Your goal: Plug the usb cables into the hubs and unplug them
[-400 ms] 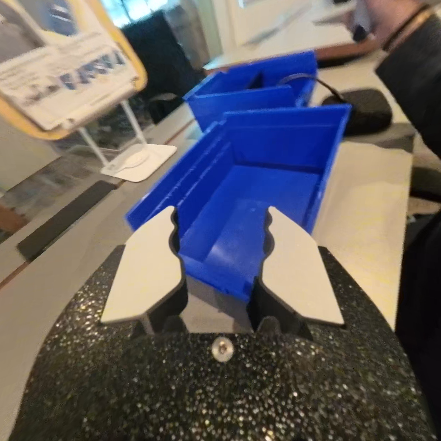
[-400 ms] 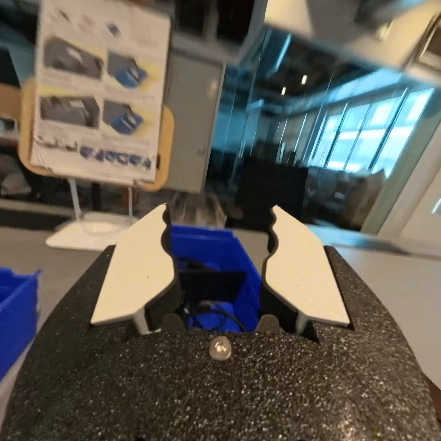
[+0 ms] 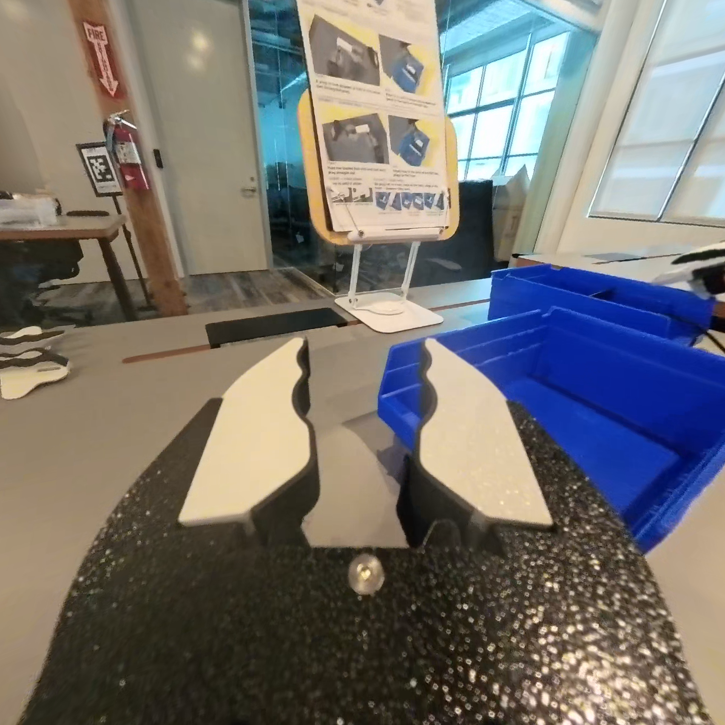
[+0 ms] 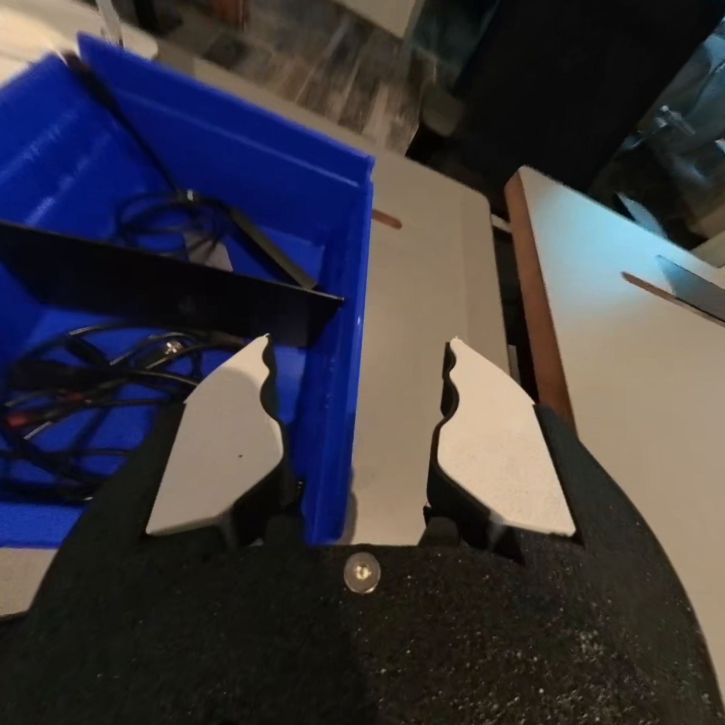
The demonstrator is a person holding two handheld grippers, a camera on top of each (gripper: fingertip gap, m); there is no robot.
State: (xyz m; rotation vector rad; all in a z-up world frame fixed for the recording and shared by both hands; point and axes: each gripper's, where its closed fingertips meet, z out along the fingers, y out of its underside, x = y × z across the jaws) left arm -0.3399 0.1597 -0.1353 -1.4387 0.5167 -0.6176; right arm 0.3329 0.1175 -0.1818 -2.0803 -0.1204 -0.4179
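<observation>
Hovering empty with jaws spread, the right claw (image 4: pixel 359 345) sits just right of the cables (image 4: pixel 78 384) in the divided blue bin (image 4: pixel 341 353), nearer than the gaping left claw (image 3: pixel 365 349).

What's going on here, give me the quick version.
A person holds two handheld grippers over a grey table with blue bins. The right gripper is open above the divided bin that holds tangled black cables; it grips nothing. The left gripper is open beside the empty bin. Nothing is plugged in yet.
</observation>
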